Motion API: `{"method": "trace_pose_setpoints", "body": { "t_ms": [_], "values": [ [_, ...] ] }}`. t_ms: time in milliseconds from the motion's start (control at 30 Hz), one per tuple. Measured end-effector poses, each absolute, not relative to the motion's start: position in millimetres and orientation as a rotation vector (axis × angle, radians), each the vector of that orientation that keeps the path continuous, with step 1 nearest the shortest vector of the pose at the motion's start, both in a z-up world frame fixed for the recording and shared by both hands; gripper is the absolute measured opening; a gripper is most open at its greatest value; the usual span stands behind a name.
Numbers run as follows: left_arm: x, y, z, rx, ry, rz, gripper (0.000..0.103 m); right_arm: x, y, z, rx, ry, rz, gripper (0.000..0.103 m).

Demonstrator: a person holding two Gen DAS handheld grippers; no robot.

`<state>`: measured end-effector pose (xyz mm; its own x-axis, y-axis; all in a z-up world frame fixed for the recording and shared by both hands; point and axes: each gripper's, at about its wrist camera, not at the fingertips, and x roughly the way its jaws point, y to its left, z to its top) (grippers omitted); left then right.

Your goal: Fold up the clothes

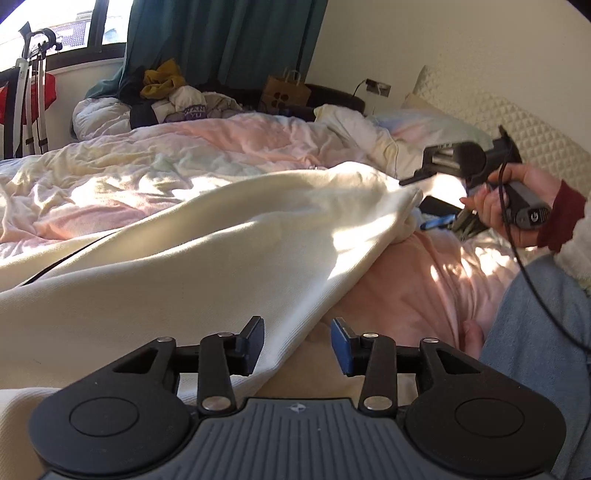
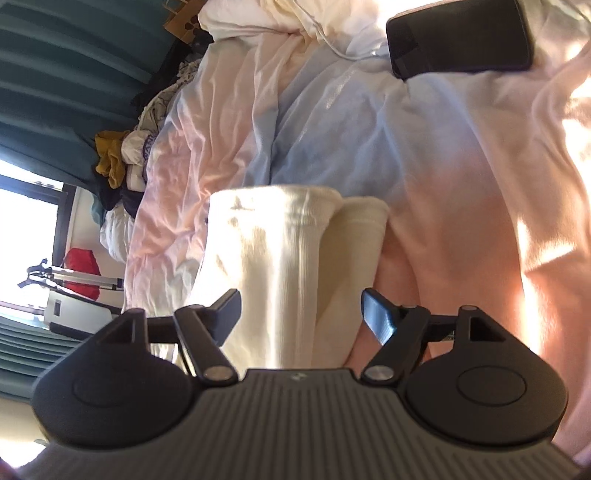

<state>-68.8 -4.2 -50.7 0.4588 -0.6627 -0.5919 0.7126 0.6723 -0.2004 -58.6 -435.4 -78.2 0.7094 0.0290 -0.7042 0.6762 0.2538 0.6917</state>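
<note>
Both claws spread — left claw (image 1: pixel 298 345), right claw (image 2: pixel 300 317) — cream garment (image 1: pixel 192 254) unpinched between pads.

Strong daylight is admitted through the window (image 1: pixel 55 33) at the upper left of the left wrist view, where glare is seen. Sunlit patches and soft shadows are cast across the bedding (image 1: pixel 129 173). Edges are bent by fisheye distortion; the right wrist view is slightly blurred.

garment (image 1: pixel 221 251): cream | duvet (image 1: pixel 229 136): pastel pink-blue | curtain (image 1: pixel 229 37): teal | phone (image 2: pixel 461 37): black
</note>
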Motion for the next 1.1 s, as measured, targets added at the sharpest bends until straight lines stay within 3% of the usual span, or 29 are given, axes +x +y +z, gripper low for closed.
{"method": "trace_pose_setpoints", "body": {
  "t_ms": [300, 400, 600, 800, 900, 933, 967, 1100],
  "values": [
    [-26, 25, -46, -0.088, 0.701, -0.555, 0.052, -37, -430, -122, 1.349, 0.781, -0.492, 0.073],
    [-8, 43, -51, -0.127, 0.701, -0.403, 0.052, -34, -432, -131, 1.435, 0.678, -0.531, 0.075],
    [29, 90, -61, -0.286, 0.736, -0.201, 0.05, -18, -423, -110, 1.305, 0.444, -0.369, 0.075],
    [57, 109, -77, -0.379, 0.819, -0.198, 0.049, -8, -425, -127, 1.309, 0.451, -0.411, 0.074],
    [57, 113, -75, -0.39, 0.833, -0.222, 0.051, -7, -423, -117, 1.254, 0.47, -0.446, 0.059],
    [56, 114, -73, -0.39, 0.835, -0.23, 0.051, -7, -420, -110, 1.22, 0.475, -0.459, 0.045],
    [53, 116, -70, -0.395, 0.834, -0.234, 0.051, -8, -414, -101, 1.165, 0.478, -0.467, 0.037],
    [39, 122, -48, -0.395, 0.778, -0.256, 0.053, -13, -391, -57, 0.959, 0.437, -0.448, 0.023]
  ]
}}
